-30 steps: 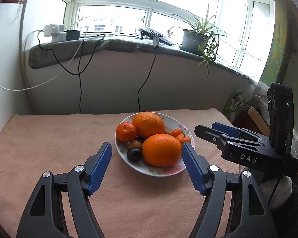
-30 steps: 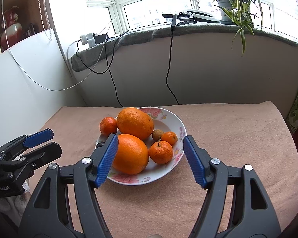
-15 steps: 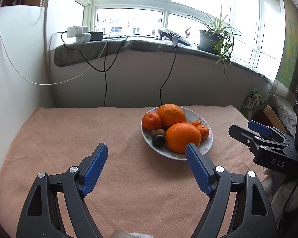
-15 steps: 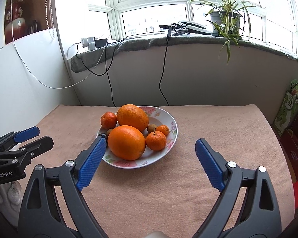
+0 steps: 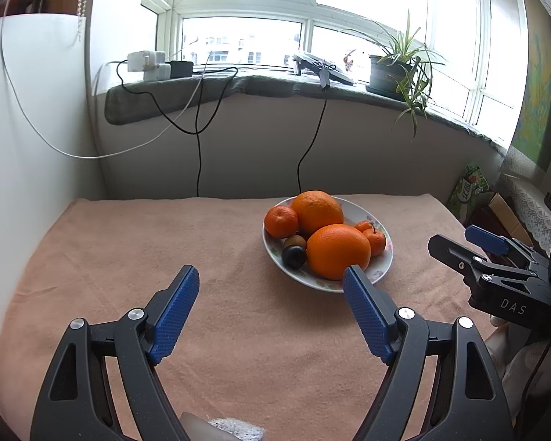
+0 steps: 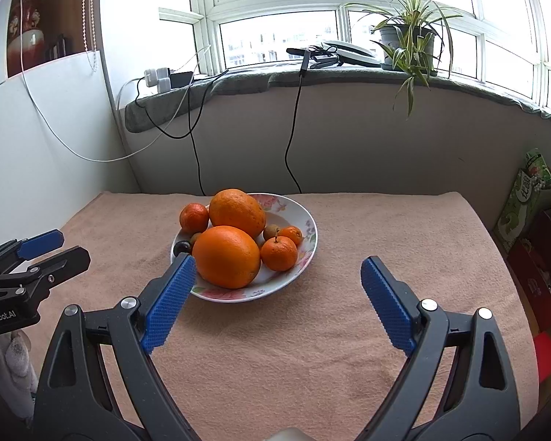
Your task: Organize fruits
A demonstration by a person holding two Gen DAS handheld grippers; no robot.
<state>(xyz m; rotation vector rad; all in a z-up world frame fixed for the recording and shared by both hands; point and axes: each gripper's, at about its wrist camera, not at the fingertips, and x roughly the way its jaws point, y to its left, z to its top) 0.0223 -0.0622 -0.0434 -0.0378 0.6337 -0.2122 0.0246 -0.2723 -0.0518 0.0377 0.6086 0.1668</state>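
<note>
A flowered white plate [image 6: 309,222] on the peach cloth holds two big oranges [image 6: 226,257] [image 6: 237,213], a tangerine [image 6: 194,217], two smaller tangerines [image 6: 279,253], a brown longan-like fruit [image 6: 271,230] and a dark round fruit [image 6: 183,247]. My right gripper [image 6: 277,261] stands open just short of the plate's near rim, nothing between its blue pads. My left gripper [image 5: 270,272] is open too, over bare cloth to the left of the plate [image 5: 385,257]. Each gripper shows at the edge of the other's view: the right gripper [image 5: 452,237], the left gripper [image 6: 71,244].
The cloth-covered table [image 5: 128,257] meets a white wall at the left and a low wall under the window sill behind. Cables [image 5: 198,154] hang from the sill, where a potted plant [image 5: 389,73] stands. Boxes and a green bag [image 6: 525,198] sit beyond the table's right edge.
Both grippers have drawn back from the plate and their jaws stand wider. In the left wrist view the plate has slid from centre to the right.
</note>
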